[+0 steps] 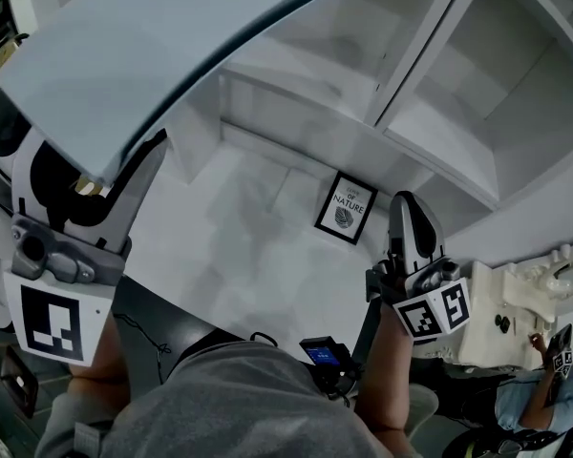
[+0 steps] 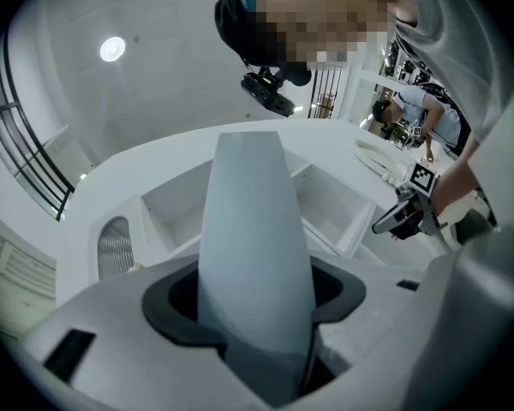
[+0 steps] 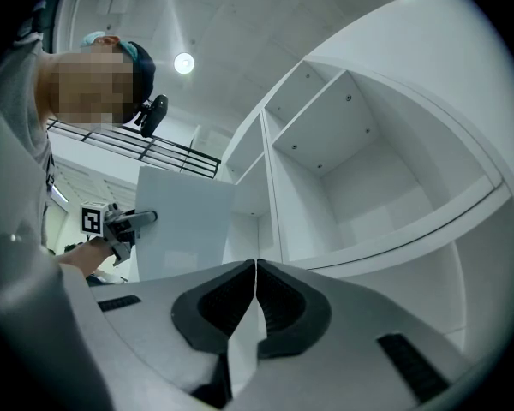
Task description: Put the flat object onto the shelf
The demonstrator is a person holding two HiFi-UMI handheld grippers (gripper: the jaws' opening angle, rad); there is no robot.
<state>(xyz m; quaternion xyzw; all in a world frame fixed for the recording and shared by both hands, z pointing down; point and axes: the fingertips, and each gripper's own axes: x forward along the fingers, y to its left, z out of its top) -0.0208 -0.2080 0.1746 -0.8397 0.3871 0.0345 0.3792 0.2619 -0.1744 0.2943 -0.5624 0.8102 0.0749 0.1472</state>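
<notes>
Head view, and closest to us is the left gripper (image 1: 95, 184), low on the left, its jaws spread wide and clamped on one edge of the flat object, a pale grey board (image 1: 162, 55). The left gripper view bears that out: the board fills the gap between the dark pads and rises straight out along the jaws. Over on the right, the right gripper (image 1: 408, 219) hangs idle. Its jaws are pressed together with nothing between them, just a thin slit in its own view.

Now the relation that matters. The board's long axis runs from the left gripper's jaws up, forward and to the right, so its free end points toward the white shelf unit (image 1: 430, 41). The board is in the air, above the white surface (image 1: 248, 246) where a small framed print (image 1: 346, 208) stands, and it touches no part of the shelf.

Beyond it, the open compartments lie ahead and to the right of the board's far end. The left gripper alone carries the load. My read is that the next move is a swing rightward and forward, levelling the board to slide it edge-first into an opening.
</notes>
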